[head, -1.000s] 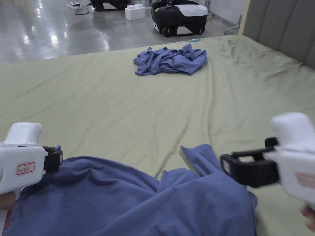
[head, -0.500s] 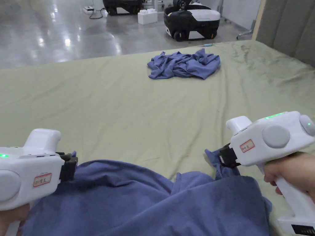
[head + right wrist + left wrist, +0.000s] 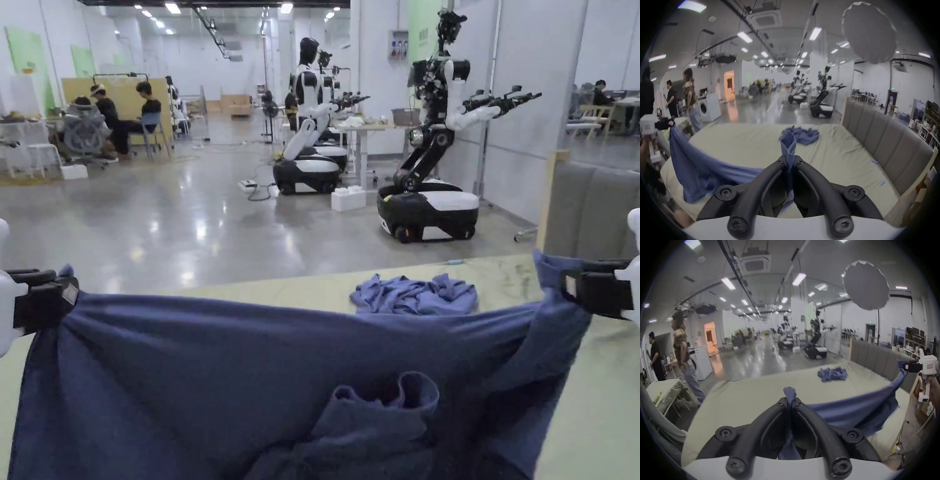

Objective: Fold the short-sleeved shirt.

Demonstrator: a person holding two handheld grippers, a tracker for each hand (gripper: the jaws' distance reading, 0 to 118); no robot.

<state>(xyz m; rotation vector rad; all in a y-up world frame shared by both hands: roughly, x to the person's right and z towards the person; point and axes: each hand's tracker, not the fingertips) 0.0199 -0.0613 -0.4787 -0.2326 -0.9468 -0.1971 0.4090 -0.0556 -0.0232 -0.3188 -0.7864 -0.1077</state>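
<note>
The left gripper point(image 3: 59, 299) is clenched on one corner of the blue short-sleeved shirt point(image 3: 206, 375), jaws pinching the cloth. The shirt hangs stretched in the air above the near edge of the green bed point(image 3: 600, 400). The right gripper point(image 3: 575, 286) clamps its other corner; a crumpled blue garment point(image 3: 412, 295) lies near the bed's far edge.

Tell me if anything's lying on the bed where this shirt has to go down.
Nothing visible under the shirt, which both tools hold up by its corners. Another crumpled blue garment lies on the bed, farther away toward the far edge.
</note>
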